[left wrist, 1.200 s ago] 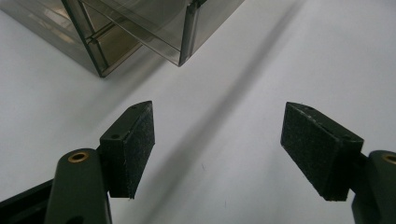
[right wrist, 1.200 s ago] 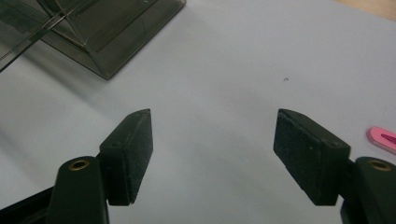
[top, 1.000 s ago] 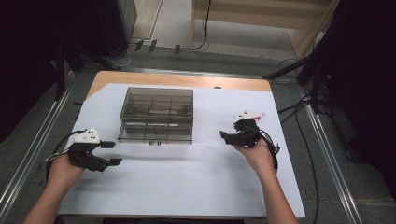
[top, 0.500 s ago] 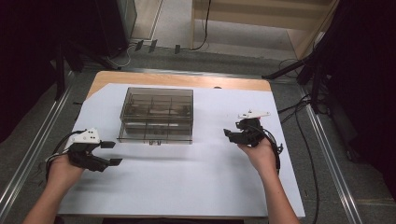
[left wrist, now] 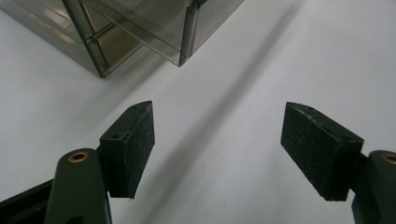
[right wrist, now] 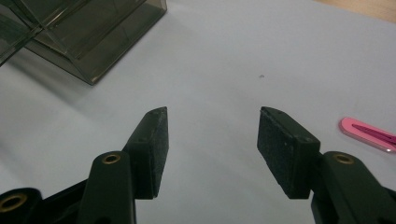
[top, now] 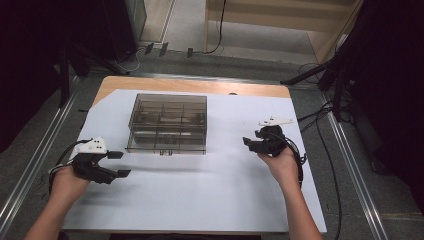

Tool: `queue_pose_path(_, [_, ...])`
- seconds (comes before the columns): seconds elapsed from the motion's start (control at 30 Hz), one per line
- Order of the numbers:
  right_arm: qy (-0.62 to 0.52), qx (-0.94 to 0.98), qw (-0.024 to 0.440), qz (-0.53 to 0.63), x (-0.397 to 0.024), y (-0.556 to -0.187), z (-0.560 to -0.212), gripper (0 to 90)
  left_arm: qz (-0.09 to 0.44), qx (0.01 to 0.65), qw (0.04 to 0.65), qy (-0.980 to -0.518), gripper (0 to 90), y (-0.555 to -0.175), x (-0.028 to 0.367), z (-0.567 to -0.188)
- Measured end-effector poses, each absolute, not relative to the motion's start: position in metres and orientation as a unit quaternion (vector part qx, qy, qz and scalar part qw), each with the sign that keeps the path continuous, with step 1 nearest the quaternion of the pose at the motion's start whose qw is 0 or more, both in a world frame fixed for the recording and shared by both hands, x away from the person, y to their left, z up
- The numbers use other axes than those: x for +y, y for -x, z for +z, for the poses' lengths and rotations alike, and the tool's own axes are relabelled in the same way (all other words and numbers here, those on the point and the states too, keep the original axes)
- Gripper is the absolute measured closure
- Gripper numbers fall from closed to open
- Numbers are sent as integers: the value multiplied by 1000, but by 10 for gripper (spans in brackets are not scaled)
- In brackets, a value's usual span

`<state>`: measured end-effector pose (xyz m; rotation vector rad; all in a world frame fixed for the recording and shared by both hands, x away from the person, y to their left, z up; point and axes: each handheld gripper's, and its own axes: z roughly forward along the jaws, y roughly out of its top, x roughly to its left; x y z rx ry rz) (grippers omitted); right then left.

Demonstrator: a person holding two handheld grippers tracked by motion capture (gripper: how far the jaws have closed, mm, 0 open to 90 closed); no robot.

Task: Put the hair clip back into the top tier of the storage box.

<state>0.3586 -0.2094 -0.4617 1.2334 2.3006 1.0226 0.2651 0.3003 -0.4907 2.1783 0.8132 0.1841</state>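
Note:
A smoky clear box (top: 167, 124) with several compartments stands at the middle of the white sheet (top: 200, 195). My left gripper (top: 120, 164) rests low at the left, just in front of the box's near left corner (left wrist: 140, 32), open with nothing between its pads (left wrist: 133, 149). Right of the box, my right gripper (top: 249, 144) points toward it, open; its jaws have just been closing a little with nothing between them. Its view has the box corner (right wrist: 93, 37) at the upper left and a pink clip (right wrist: 369, 134) flat on the sheet at the right.
The sheet covers a wooden tabletop (top: 190, 86) whose far edge is bare. Metal rails (top: 350, 165) run along both sides. Cables (top: 325, 150) lie on the floor at the right. Open sheet lies in front of the box between the hands.
My right gripper has shifted slightly to the right, and its jaws stand a bit narrower. The left gripper and the box have not moved.

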Motion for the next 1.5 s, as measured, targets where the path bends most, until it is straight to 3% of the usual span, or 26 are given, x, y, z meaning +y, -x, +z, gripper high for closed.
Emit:
queue_pose_path(0.57, [-472, 787, 166, 362, -239, -370, -463, 539, 74, 323, 396, -856, 274, -263, 302, -490])
queue_pose_path(1.23, [-538, 747, 161, 355, -267, -398, -472, 900, 88, 323, 410, -848, 281, -249, 312, -488])
queue_pose_path(1.5, [-545, 754, 152, 334, -271, -417, -484, 900, 93, 328, 406, -848, 281, -244, 315, -488])
